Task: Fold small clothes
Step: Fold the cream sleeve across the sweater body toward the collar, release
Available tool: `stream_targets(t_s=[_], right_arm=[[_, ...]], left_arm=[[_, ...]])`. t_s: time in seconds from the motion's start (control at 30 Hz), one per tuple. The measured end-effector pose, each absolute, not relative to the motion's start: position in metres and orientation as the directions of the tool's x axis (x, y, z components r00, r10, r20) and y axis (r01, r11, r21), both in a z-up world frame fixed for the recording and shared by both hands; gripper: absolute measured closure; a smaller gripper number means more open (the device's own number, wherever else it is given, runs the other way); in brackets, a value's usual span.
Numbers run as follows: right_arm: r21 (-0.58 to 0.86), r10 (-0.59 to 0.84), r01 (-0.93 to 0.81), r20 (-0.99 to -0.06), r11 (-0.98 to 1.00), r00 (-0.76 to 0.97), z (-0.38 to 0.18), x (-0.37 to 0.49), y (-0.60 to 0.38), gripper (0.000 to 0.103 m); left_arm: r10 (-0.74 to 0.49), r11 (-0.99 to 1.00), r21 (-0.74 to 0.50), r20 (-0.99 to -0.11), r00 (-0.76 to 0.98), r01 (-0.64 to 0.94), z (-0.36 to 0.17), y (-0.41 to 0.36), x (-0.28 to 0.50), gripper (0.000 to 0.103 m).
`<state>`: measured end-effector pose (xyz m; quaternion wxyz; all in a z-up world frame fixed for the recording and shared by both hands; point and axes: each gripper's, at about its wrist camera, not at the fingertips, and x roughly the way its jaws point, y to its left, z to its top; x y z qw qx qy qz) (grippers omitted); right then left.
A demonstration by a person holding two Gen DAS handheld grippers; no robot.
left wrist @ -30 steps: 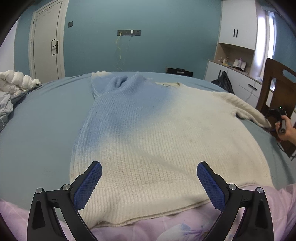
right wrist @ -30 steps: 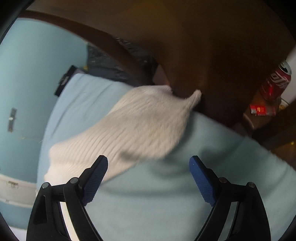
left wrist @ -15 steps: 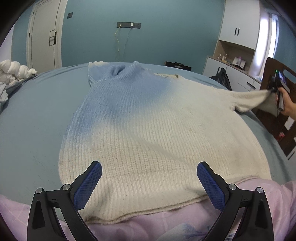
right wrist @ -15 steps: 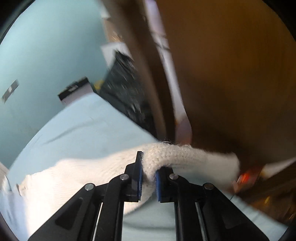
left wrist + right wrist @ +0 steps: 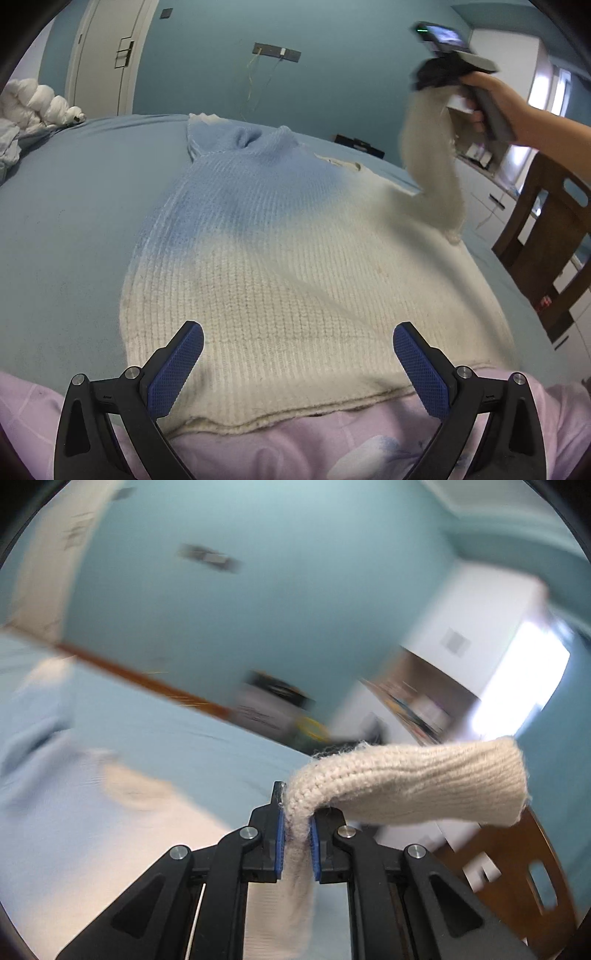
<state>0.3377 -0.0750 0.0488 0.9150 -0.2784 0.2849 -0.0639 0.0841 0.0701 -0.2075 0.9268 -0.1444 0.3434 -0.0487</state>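
A knitted sweater (image 5: 288, 258), blue at the neck and cream below, lies flat on the blue bed (image 5: 74, 229), hem toward me. My left gripper (image 5: 295, 365) is open and empty, hovering just above the hem. My right gripper (image 5: 295, 834) is shut on the sweater's right sleeve (image 5: 413, 779), whose cuff flops over to the right. In the left wrist view the right gripper (image 5: 439, 70) holds that sleeve (image 5: 432, 166) lifted high above the sweater's right shoulder.
A wooden chair (image 5: 546, 236) stands by the bed's right side. White bedding (image 5: 33, 103) is bunched at the far left. A pink cloth (image 5: 295, 450) lies under the hem at the near edge. Cabinets (image 5: 491, 184) line the right wall.
My right gripper closed on the right sleeve at the bed's right edge and lifted it high, swinging inward over the sweater. My left gripper stayed open by the hem.
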Motion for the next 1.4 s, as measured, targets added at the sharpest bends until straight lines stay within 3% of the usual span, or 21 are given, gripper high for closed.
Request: stream_targets(t_s=[0.1, 0.13, 0.17, 0.23, 0.4, 0.63, 0.8, 0.93, 1.03, 1.1, 1.13, 1.23, 1.4], right_arm=[[-0.424, -0.098, -0.271, -0.671, 0.864, 0.735, -0.003, 0.316, -0.003, 0.087], [-0.396, -0.065, -0.315, -0.704, 0.862, 0.708, -0.019, 0.307, 0.014, 0.071], [-0.378, -0.046, -0.344, -0.727, 0.859, 0.685, -0.034, 0.296, 0.028, 0.046], [-0.345, -0.006, -0.383, -0.750, 0.857, 0.662, -0.060, 0.268, 0.038, 0.024], [-0.301, -0.021, -0.373, -0.802, 0.878, 0.597, -0.098, 0.273, -0.027, 0.023], [-0.362, -0.309, -0.007, -0.804, 0.932, 0.508, -0.133, 0.290, -0.222, 0.023], [-0.351, -0.367, 0.109, -0.863, 0.930, 0.348, -0.169, 0.311, -0.292, 0.023], [-0.308, -0.389, 0.258, -0.840, 0.916, 0.379, -0.154, 0.330, -0.312, 0.025], [-0.180, -0.335, 0.385, -0.860, 0.905, 0.385, -0.143, 0.332, -0.352, 0.024], [-0.208, -0.363, 0.412, -0.866, 0.887, 0.344, -0.152, 0.333, -0.362, 0.024], [-0.237, -0.389, 0.414, -0.859, 0.879, 0.333, -0.155, 0.334, -0.365, 0.023], [-0.264, -0.411, 0.439, -0.867, 0.859, 0.282, -0.171, 0.329, -0.370, 0.004], [-0.169, -0.273, 0.408, -0.938, 0.897, 0.213, -0.163, 0.323, -0.367, 0.002]], left_arm=[[-0.191, 0.950, -0.311, -0.625, 0.757, -0.017, -0.209, 0.071, 0.085, 0.000], [-0.191, 0.950, -0.311, -0.626, 0.756, -0.017, -0.209, 0.071, 0.085, 0.000], [-0.191, 0.951, -0.310, -0.626, 0.756, -0.016, -0.210, 0.070, 0.085, 0.000], [-0.193, 0.951, -0.309, -0.628, 0.754, -0.014, -0.210, 0.069, 0.088, 0.000], [-0.202, 0.949, -0.314, -0.646, 0.736, -0.015, -0.215, 0.066, 0.094, 0.000], [-0.206, 0.947, -0.319, -0.654, 0.728, -0.018, -0.219, 0.067, 0.099, 0.000], [-0.210, 0.948, -0.319, -0.660, 0.722, -0.016, -0.222, 0.067, 0.102, 0.000], [-0.211, 0.947, -0.322, -0.664, 0.717, -0.019, -0.225, 0.068, 0.103, 0.000], [-0.211, 0.947, -0.321, -0.668, 0.713, -0.020, -0.226, 0.068, 0.104, 0.000], [-0.211, 0.947, -0.320, -0.672, 0.710, -0.022, -0.227, 0.068, 0.104, 0.000], [-0.211, 0.947, -0.320, -0.674, 0.708, -0.022, -0.227, 0.068, 0.105, 0.000], [-0.213, 0.946, -0.322, -0.675, 0.707, -0.023, -0.228, 0.070, 0.105, 0.000], [-0.213, 0.946, -0.324, -0.679, 0.703, -0.026, -0.227, 0.071, 0.107, 0.000]])
